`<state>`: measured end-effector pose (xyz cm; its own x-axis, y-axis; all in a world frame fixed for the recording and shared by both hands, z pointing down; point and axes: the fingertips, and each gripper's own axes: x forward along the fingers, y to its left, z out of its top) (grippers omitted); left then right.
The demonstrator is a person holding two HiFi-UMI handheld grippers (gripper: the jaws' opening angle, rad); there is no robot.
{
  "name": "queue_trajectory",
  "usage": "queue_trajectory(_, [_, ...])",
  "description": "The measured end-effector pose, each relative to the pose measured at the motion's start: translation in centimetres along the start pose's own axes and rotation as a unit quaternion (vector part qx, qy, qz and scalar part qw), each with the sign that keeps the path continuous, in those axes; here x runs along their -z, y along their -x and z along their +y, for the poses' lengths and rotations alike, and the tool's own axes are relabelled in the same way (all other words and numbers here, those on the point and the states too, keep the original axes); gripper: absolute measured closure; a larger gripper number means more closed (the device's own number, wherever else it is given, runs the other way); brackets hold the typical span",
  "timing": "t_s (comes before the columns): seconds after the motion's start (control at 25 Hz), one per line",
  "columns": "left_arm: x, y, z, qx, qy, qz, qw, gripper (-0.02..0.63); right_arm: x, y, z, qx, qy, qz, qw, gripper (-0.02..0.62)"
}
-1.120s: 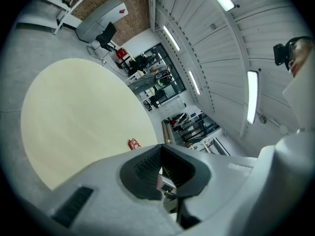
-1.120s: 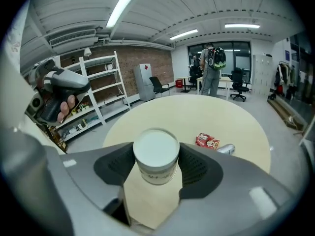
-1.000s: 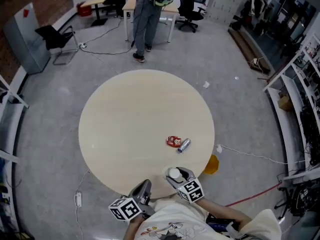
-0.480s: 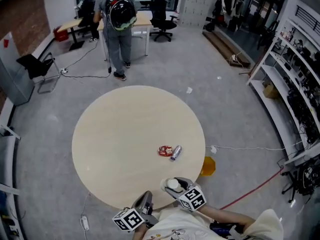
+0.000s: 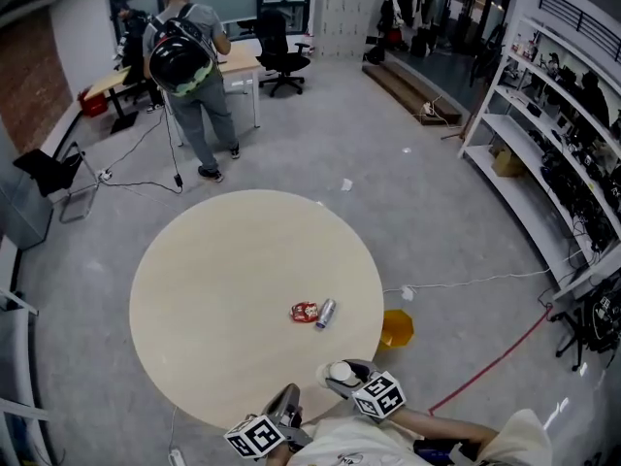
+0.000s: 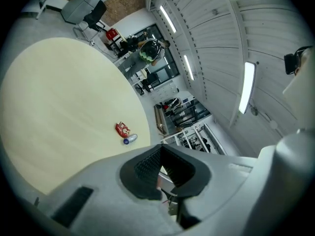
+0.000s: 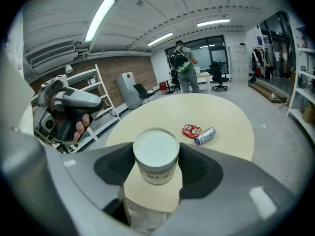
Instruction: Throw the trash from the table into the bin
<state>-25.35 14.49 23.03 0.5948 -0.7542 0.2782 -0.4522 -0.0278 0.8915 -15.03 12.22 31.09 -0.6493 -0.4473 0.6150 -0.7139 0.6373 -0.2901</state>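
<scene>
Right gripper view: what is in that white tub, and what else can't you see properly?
- White tub: right gripper view, closed top, label blurred; contents unknown.
- Red wrapper and can: head view, too small to read.
- Yellow thing on the floor: head view, table edge partly hides it; bin or not, unclear.

Person (image 5: 189, 85) with black backpack (image 5: 182, 61) stands at far desk (image 5: 238, 61), back to camera. Black office chair (image 5: 279, 42) just right of desk. Folding chair (image 5: 56, 171) by left wall, black cable (image 5: 136, 184) on floor near it. Shelving racks (image 5: 568, 124) line right side. White cable (image 5: 475, 282) and red cable (image 5: 495, 362) cross grey floor (image 5: 437, 212). Brick wall (image 5: 29, 76) far left. Tube lights (image 7: 101, 14) on ceiling.
</scene>
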Motion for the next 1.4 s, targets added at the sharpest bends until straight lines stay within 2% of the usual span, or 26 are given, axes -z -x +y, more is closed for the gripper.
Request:
queue_trajectory(0.44, [4.2, -7.5, -4.2, 0.014, -0.027, 0.059, 0.9978, 0.603, 1.9, 5.2, -7.5, 0.039, -0.054, -0.025, 0.998, 0.316])
queue_trajectory(0.8, [7.5, -12.0, -7.6, 0.019, -0.036, 0.075, 0.9963, 0.603, 2.7, 9.0, -11.5, 0.039, -0.062, -0.032, 0.997, 0.316])
queue_trajectory(1.04, [10.6, -16.1, -8.0, 0.006, -0.061, 0.084, 0.9946, 0.603, 3.9, 12.4, -17.1, 0.057, -0.082, -0.046, 0.994, 0.316])
queue_trajectory(1.4, [13.7, -20.5, -11.3, 0.031, -0.086, 0.123, 0.9882, 0.603, 4.9, 16.1, -22.5, 0.098, -0.100, -0.075, 0.987, 0.316])
